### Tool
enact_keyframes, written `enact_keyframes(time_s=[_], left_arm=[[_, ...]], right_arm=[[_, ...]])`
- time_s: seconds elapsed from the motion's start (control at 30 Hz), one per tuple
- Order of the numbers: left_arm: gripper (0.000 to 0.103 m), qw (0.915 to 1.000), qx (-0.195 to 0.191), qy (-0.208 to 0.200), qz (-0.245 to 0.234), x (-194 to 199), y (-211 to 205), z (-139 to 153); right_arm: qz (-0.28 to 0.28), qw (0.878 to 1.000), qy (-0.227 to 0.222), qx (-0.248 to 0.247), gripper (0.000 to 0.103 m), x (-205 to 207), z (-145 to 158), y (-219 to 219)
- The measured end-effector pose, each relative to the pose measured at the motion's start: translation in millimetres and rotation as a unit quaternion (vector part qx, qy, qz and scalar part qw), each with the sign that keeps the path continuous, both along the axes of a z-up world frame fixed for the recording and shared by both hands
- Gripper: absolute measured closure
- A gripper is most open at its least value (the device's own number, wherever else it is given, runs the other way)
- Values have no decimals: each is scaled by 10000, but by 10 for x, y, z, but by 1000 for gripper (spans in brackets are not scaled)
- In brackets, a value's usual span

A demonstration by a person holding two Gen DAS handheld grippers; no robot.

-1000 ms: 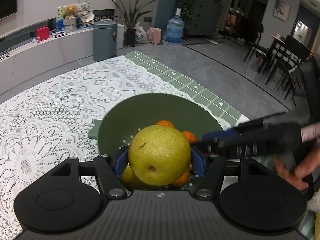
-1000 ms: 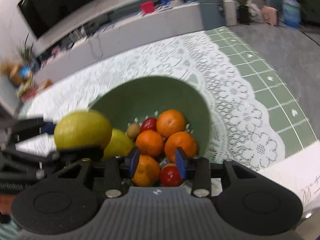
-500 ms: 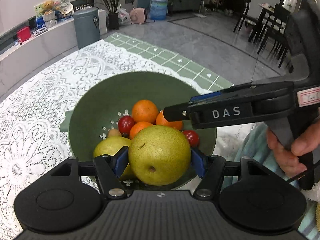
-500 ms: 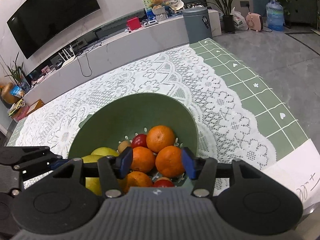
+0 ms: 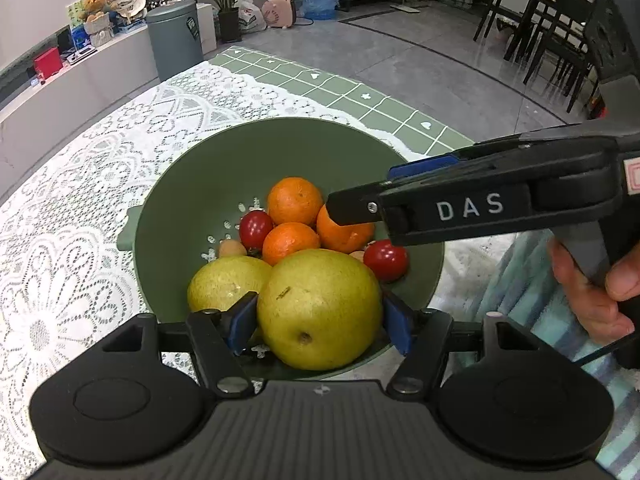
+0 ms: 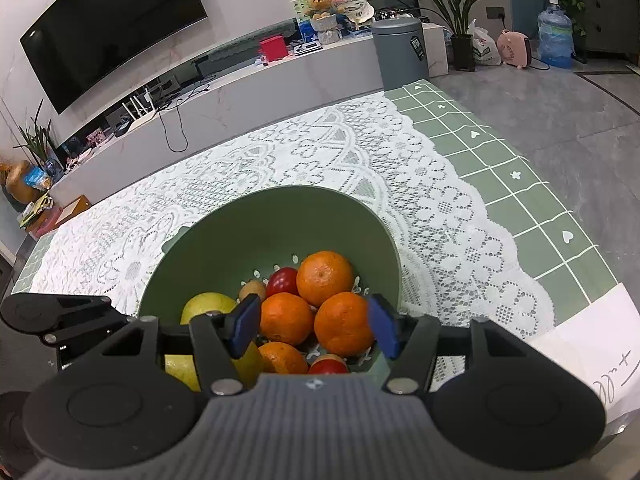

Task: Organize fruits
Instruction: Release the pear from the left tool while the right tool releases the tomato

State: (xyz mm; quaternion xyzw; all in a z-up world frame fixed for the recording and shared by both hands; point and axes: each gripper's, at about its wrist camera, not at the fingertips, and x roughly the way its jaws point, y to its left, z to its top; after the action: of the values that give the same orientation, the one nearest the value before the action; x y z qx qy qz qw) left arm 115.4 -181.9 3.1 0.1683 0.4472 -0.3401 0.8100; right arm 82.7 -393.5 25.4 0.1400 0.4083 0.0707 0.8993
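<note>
- Yellow-green pear (image 5: 319,307) sits between the pads of my left gripper (image 5: 319,318), low at the near edge of the green bowl (image 5: 192,184), beside a second pear (image 5: 226,282).
- Its jaws are opening; I judge I'm releasing the pear.
- My right gripper (image 6: 312,326) hangs over the oranges (image 6: 346,322), jaws opening, holding nothing.
- Next I must back the left out without nudging the pile.
</note>
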Motion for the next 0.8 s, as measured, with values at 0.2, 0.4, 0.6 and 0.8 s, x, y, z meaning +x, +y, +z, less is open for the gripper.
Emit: enact_keyframes(time_s=[0.2,0.4,0.6,0.8], left_arm=[[19,10000,-82,-51,-18,-19,20,54],[16,9989,-284,-360,25,-129,130,208],[16,9939,-617,-858,327,-275,364,468],[16,9787,-949,-1579,903,-439,666,731]], right_arm=[[78,10000,-39,-24,38,-23,17,30],[-228,9988,-391,196,25,-119,102,-85],[-530,9963,-670,51,17,-249,247,-119],[-714,9888,-1267,-327,14,-550,504,57]])
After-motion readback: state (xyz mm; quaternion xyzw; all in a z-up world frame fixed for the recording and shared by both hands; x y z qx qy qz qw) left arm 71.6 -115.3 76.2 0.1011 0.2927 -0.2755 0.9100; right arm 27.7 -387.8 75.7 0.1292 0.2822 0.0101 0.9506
